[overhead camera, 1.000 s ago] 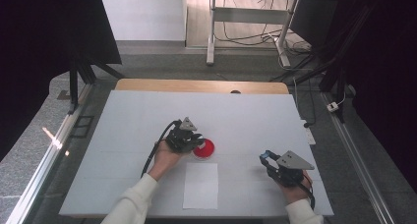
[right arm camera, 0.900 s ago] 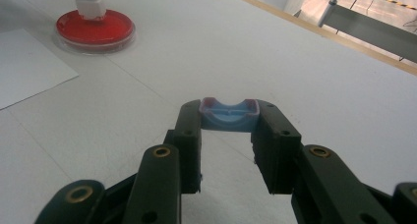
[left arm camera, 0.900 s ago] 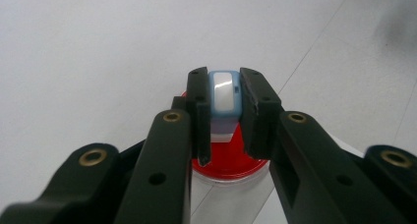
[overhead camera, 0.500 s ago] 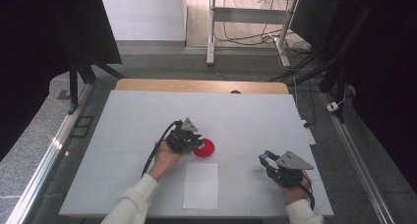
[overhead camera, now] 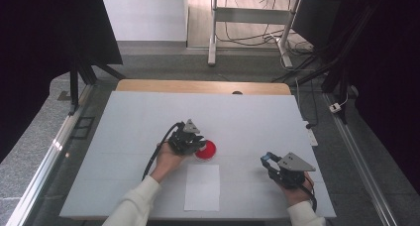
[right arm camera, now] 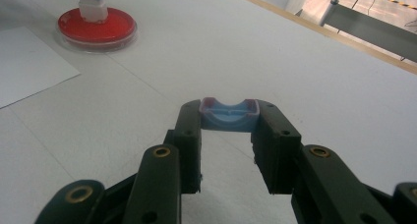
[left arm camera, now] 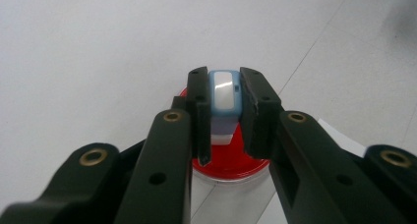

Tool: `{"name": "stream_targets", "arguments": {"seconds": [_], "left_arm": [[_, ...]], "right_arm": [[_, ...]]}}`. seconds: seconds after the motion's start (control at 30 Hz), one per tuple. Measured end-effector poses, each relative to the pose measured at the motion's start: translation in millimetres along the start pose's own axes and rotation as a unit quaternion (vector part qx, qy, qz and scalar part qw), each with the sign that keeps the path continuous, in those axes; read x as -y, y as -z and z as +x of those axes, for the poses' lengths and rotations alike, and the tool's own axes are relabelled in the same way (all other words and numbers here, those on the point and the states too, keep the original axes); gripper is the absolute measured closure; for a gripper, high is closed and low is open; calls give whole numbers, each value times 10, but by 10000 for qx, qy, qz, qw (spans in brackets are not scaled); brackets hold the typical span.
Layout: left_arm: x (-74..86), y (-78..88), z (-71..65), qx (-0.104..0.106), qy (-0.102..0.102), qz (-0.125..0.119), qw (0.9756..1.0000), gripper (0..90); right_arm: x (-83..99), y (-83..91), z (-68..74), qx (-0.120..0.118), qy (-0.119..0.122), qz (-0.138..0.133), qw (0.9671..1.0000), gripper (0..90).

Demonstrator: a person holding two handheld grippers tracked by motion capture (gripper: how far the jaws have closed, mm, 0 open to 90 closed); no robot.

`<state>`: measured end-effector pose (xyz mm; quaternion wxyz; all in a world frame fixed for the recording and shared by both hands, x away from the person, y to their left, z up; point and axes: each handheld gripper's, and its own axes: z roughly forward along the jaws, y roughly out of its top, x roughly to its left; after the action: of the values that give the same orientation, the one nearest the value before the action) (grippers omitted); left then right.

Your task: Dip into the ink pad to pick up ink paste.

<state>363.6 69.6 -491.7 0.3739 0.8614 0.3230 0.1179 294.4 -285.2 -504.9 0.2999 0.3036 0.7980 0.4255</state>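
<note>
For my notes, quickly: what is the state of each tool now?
Left tool: closed on the blue stamp, over the red ink pad.
Right tool: closed on the blue cap.

Dish (overhead camera: 205, 150) behind paper sheet (overhead camera: 202, 187)

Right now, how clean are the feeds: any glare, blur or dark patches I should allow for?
High view: even light on the table, both sides black. Left gripper view: bright glare on the blue stamp, the near jaws soft, the red ink pad sharp. Right gripper view: the blue cap crisp, the background washed out at top right.
</note>
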Motion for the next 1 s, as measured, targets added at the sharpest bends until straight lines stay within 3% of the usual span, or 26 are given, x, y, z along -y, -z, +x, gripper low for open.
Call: {"name": "stream_targets", "arguments": {"seconds": [1.0], "left_arm": [[27, -40, -28, -81, -99, 22, 9999, 760]], "right_arm": [[-1, -3, 16, -19, -13, 1, 10000, 654]]}}
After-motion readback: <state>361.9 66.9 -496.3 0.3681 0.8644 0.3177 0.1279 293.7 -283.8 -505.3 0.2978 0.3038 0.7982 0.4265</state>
